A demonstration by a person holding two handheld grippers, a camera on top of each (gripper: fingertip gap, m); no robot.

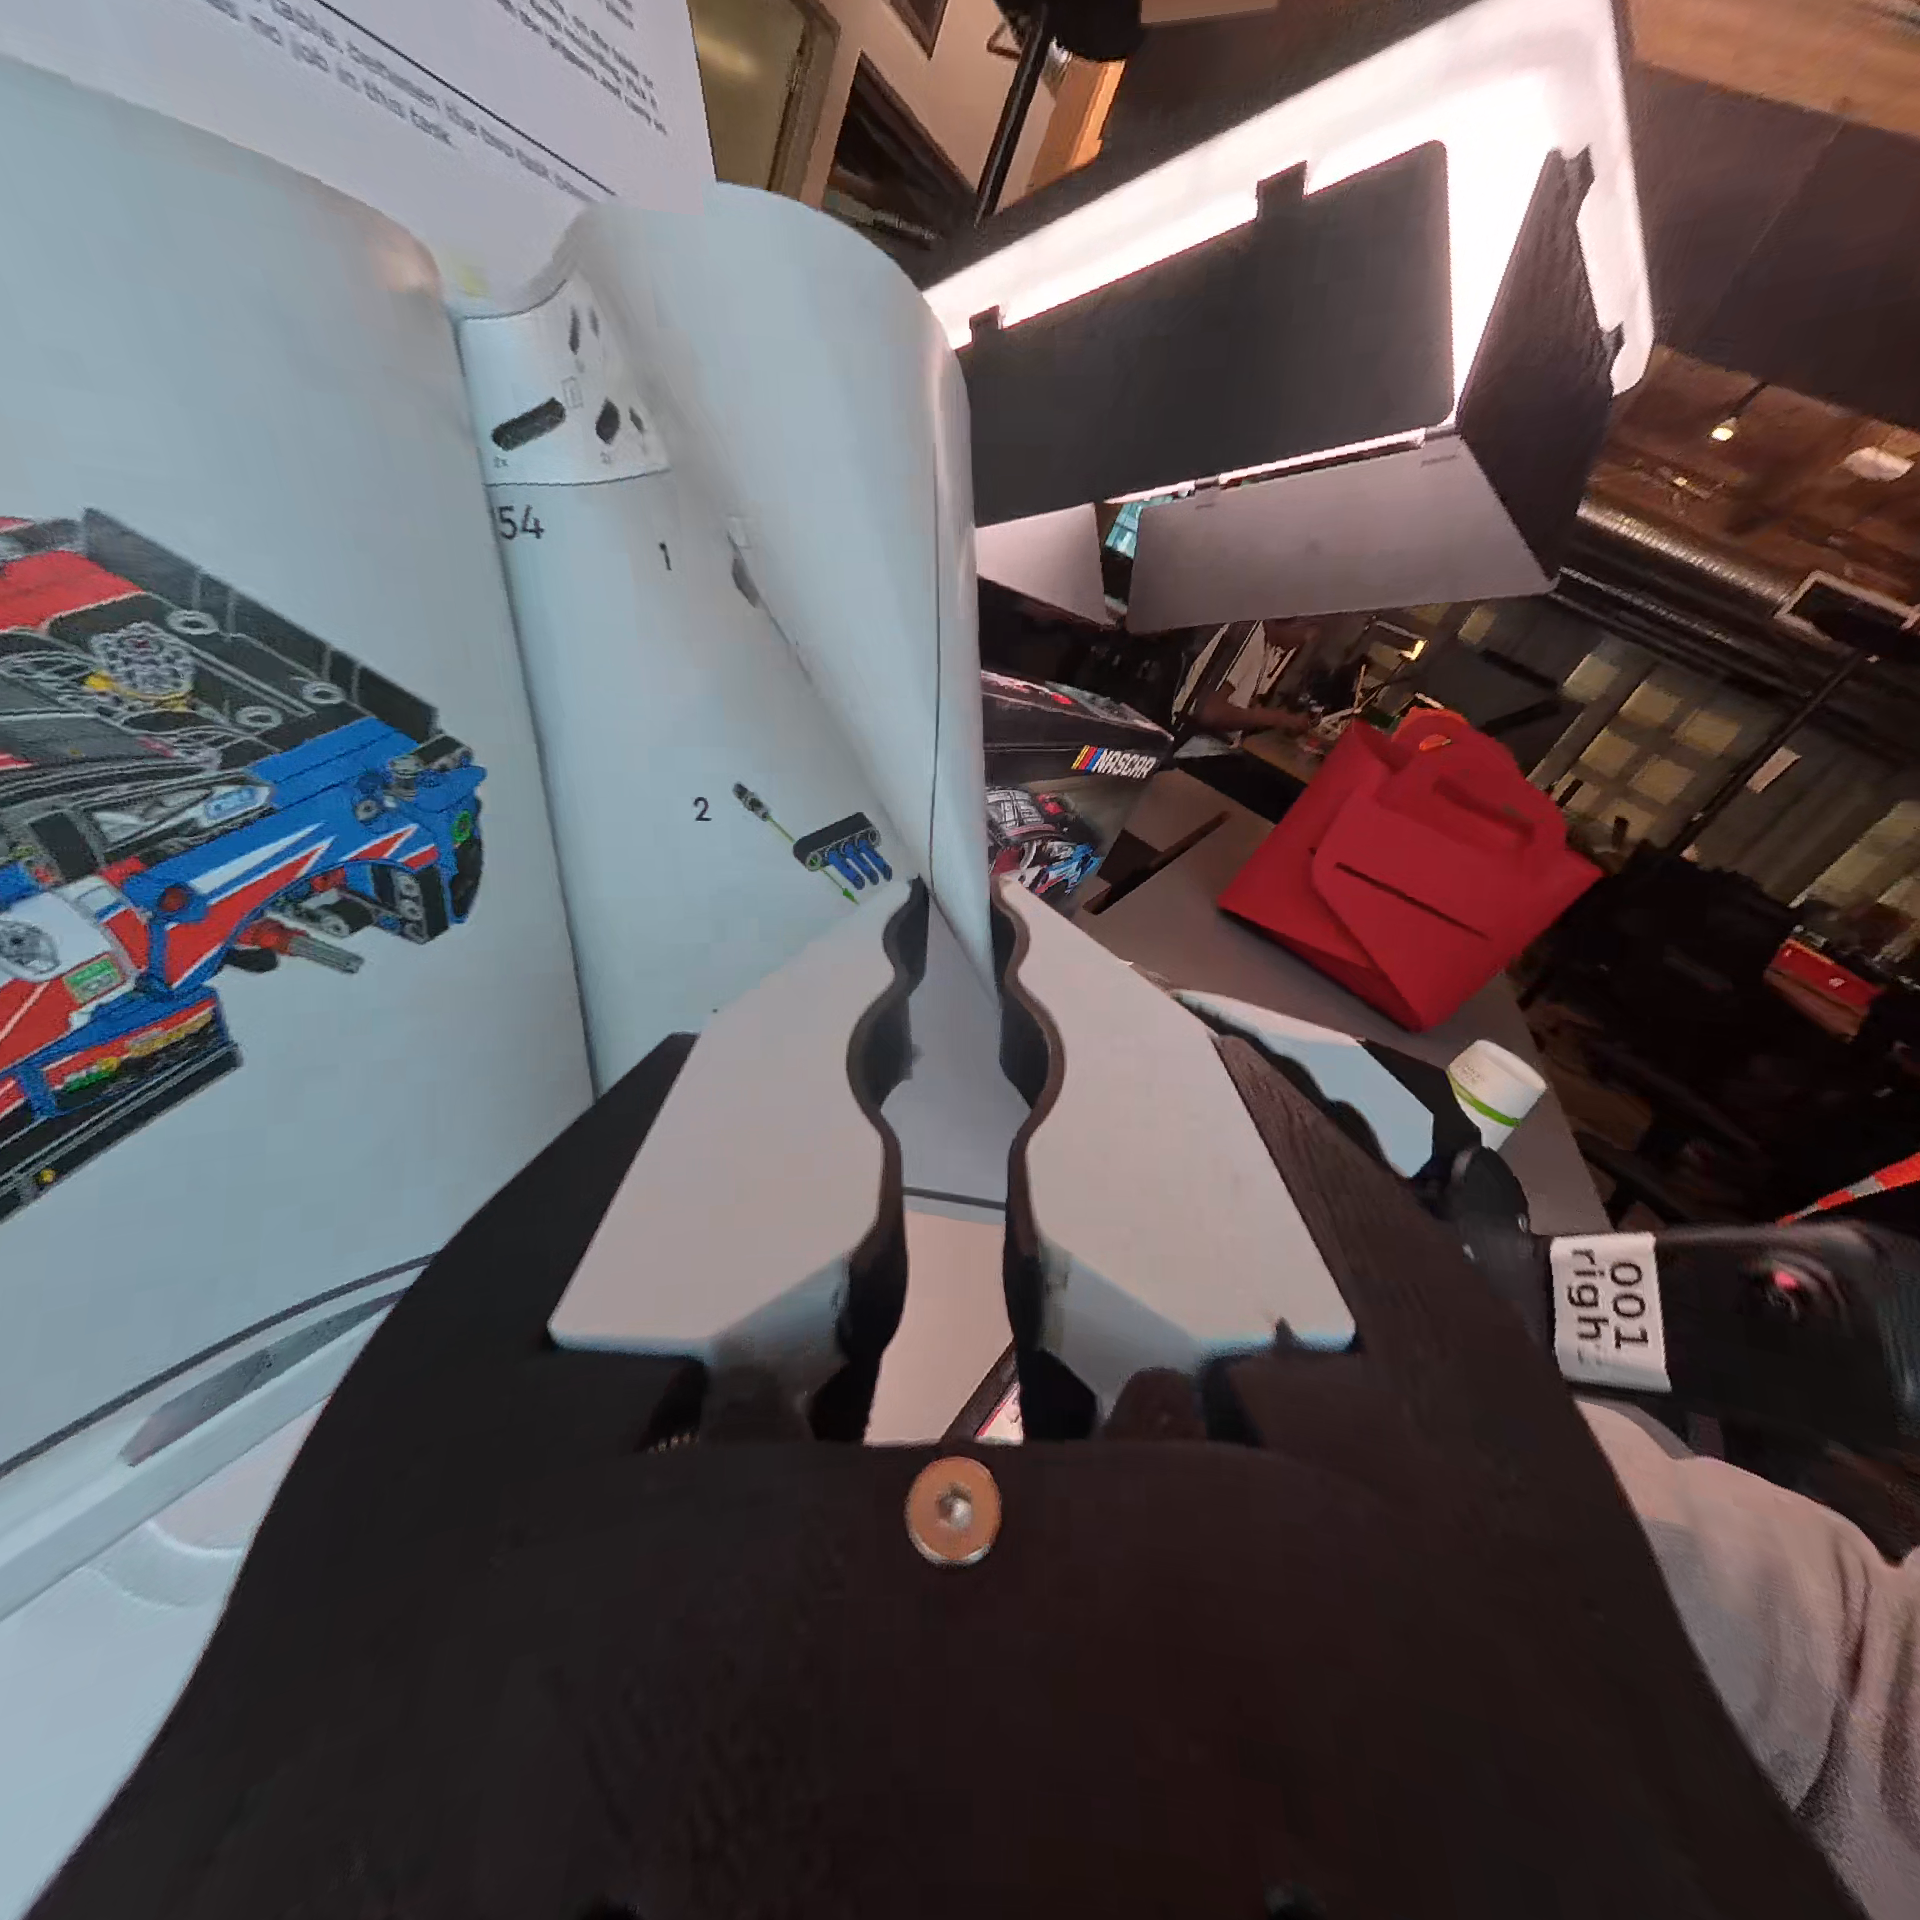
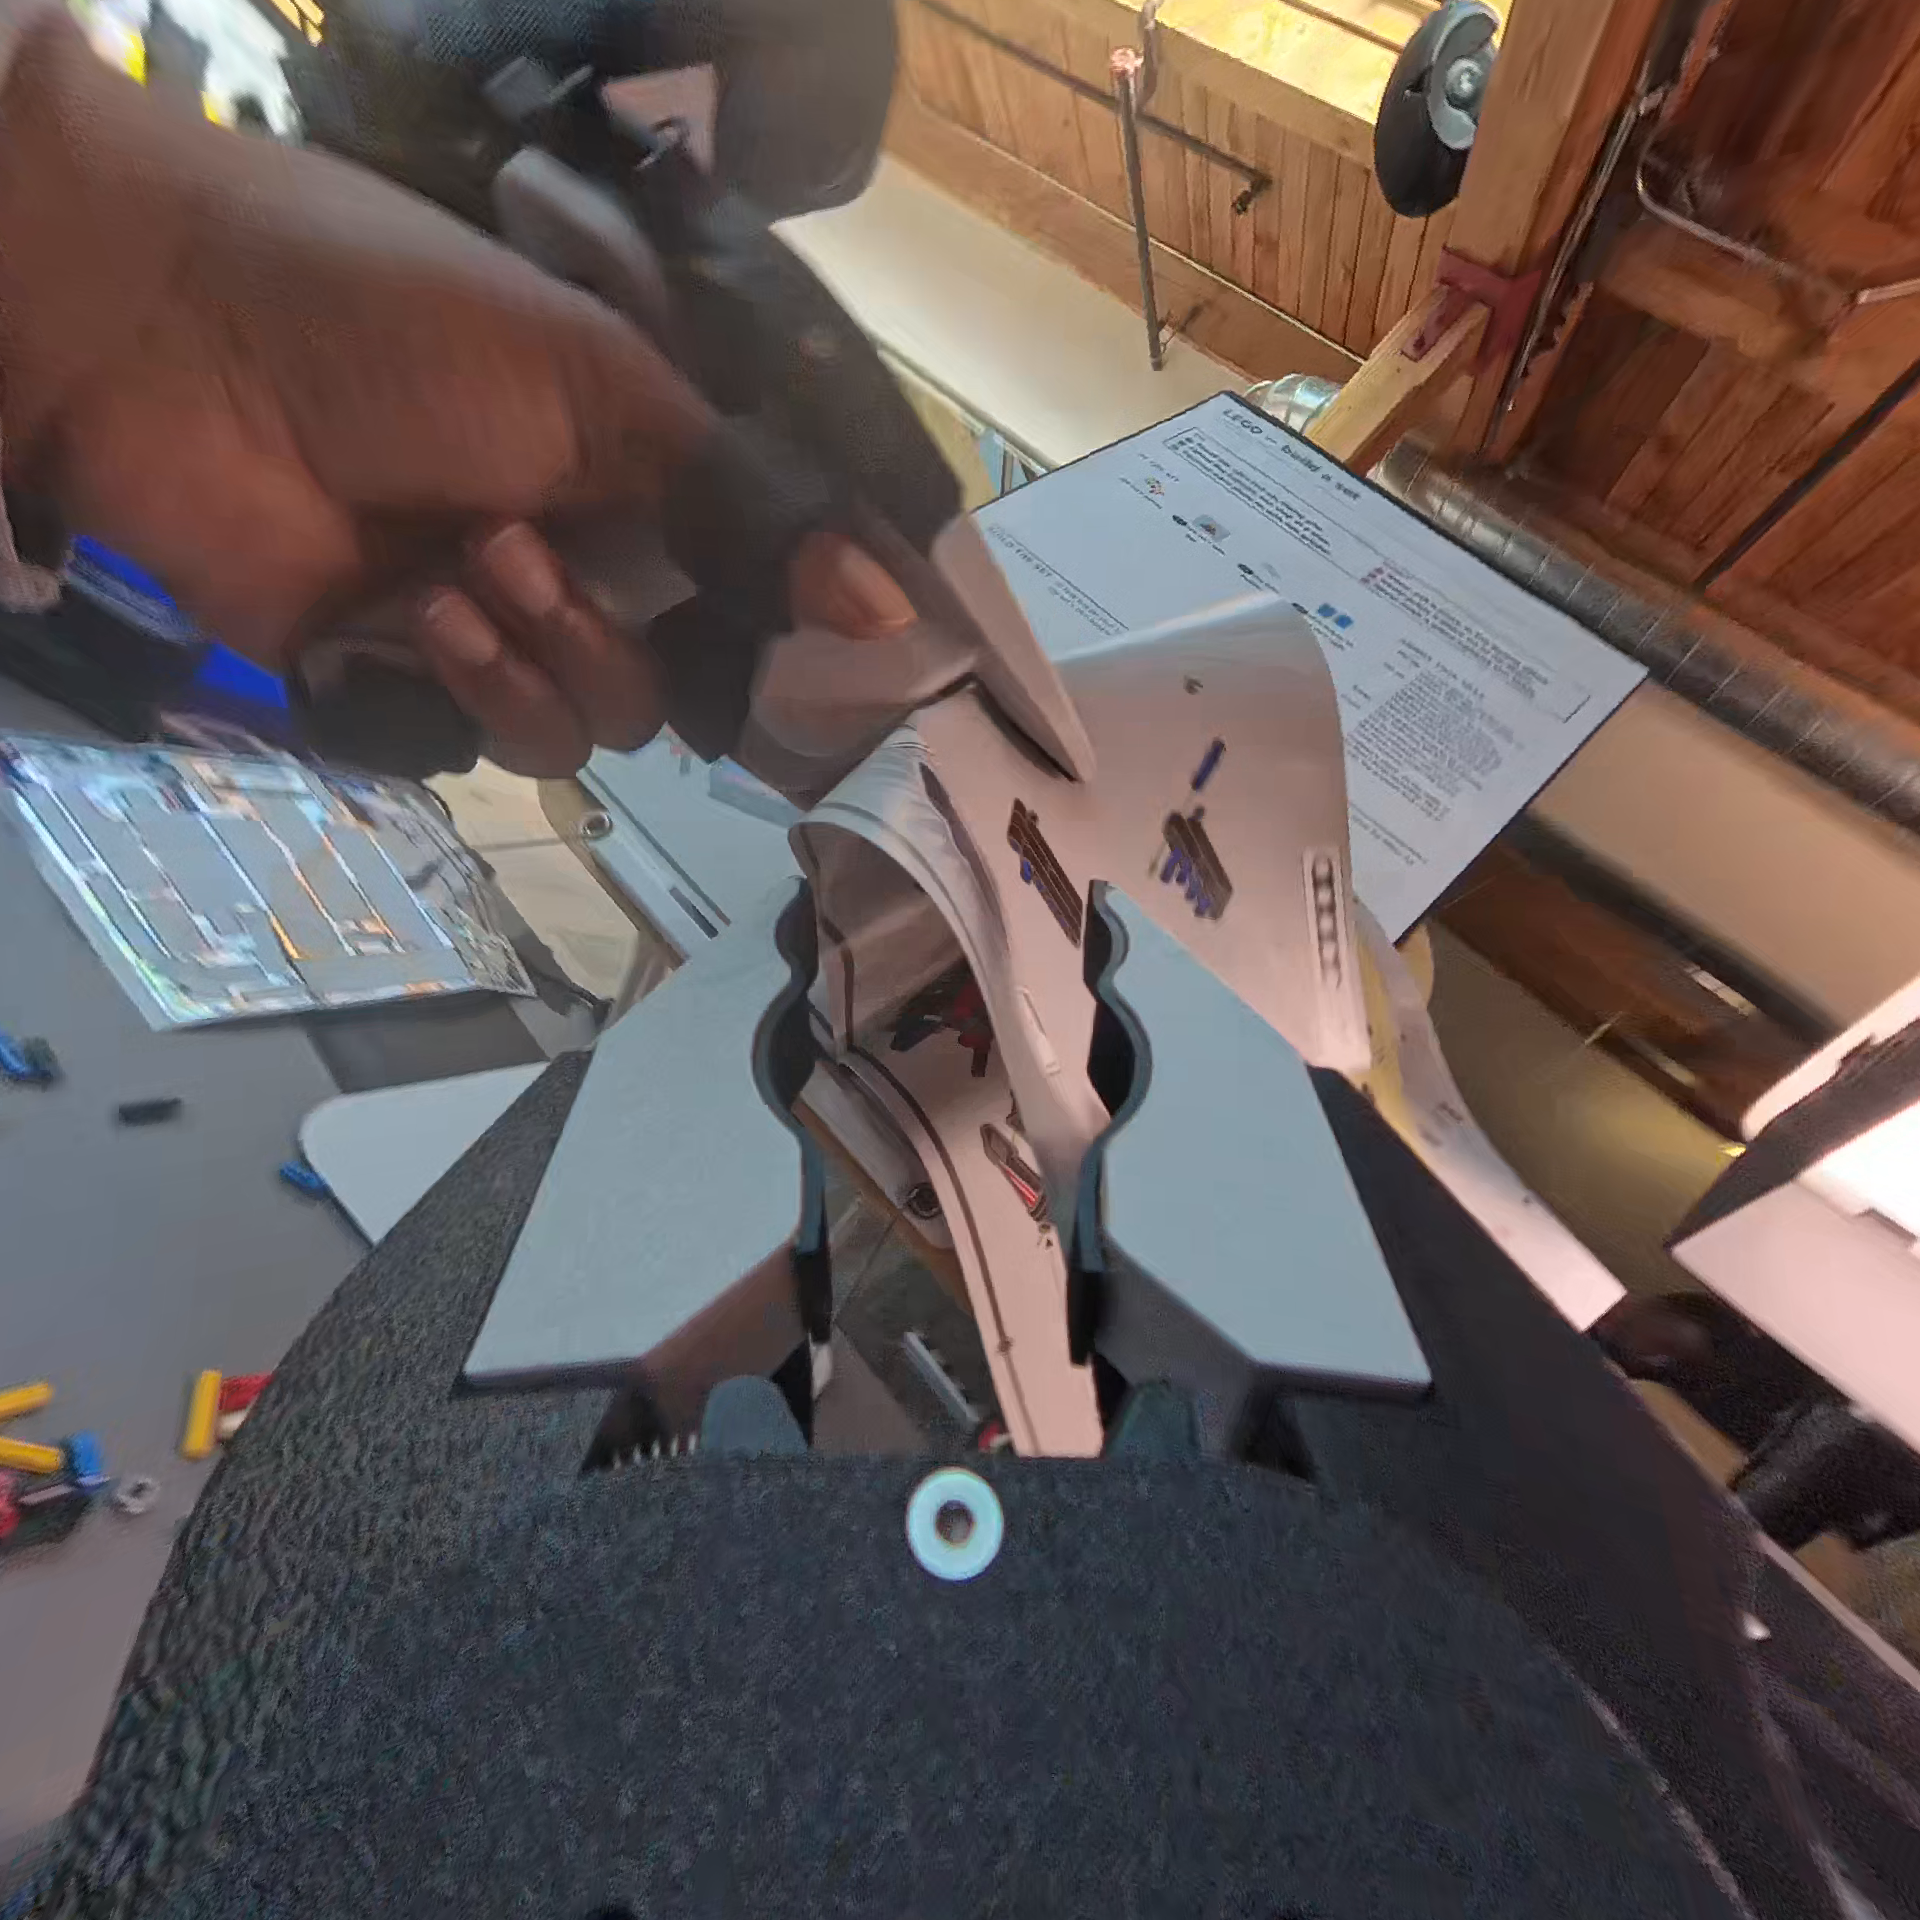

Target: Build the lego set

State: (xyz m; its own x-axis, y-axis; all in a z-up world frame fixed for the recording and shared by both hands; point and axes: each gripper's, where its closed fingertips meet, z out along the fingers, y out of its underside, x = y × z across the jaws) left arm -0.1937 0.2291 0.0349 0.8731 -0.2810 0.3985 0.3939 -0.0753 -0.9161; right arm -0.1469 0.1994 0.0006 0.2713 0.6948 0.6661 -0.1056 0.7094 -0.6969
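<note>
The left gripper (image 1: 956, 914) pinches the raised page (image 1: 831, 499) of the instruction booklet (image 1: 260, 520). The right gripper (image 2: 945, 935) is half open around the curled pages without closing. The step seems page turning; next, lay the page flat. Only the right wrist view shows the loose bricks (image 2: 62, 1455) on the table (image 2: 187, 1195).

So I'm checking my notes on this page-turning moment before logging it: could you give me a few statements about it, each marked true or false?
1. The left gripper pinches a page of the instruction booklet. True.
2. The right gripper is shut tight on a brick. False: its jaws stand apart with curled pages between them.
3. A red bag sits on the far table. True.
4. The loose bricks are all green. False: yellow, red, blue and black show.
5. The booklet lies closed. False: it is open.
</note>
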